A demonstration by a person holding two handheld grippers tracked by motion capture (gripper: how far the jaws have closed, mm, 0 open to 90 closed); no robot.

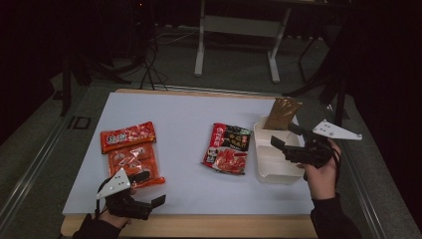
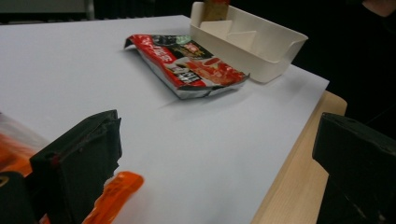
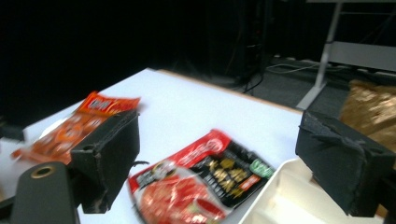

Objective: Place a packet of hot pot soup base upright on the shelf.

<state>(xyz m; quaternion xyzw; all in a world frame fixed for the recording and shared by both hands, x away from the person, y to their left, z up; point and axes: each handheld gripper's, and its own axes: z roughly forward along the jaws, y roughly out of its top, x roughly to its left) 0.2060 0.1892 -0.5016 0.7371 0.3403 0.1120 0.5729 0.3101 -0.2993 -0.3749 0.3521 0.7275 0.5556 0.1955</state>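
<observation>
Two orange-red snack packets (image 1: 128,137) lie overlapping at the table's left. A red and black packet (image 1: 227,148) lies flat in the middle, left of a white divided tray (image 1: 271,172). A brown-gold packet (image 1: 281,113) stands upright at the tray's far end. My right gripper (image 1: 285,135) hovers over the tray, open, with nothing between its jaws (image 3: 229,158). My left gripper (image 1: 151,188) rests at the front left, open and empty (image 2: 217,154), one jaw beside the near orange packet (image 2: 112,196). The red and black packet (image 2: 191,65) lies ahead of it.
A white sheet (image 1: 184,109) covers the table, with a wooden edge (image 1: 199,224) along the front. The legs of a pale desk (image 1: 201,45) and cables stand on the dark floor behind. Bare sheet lies between the packets.
</observation>
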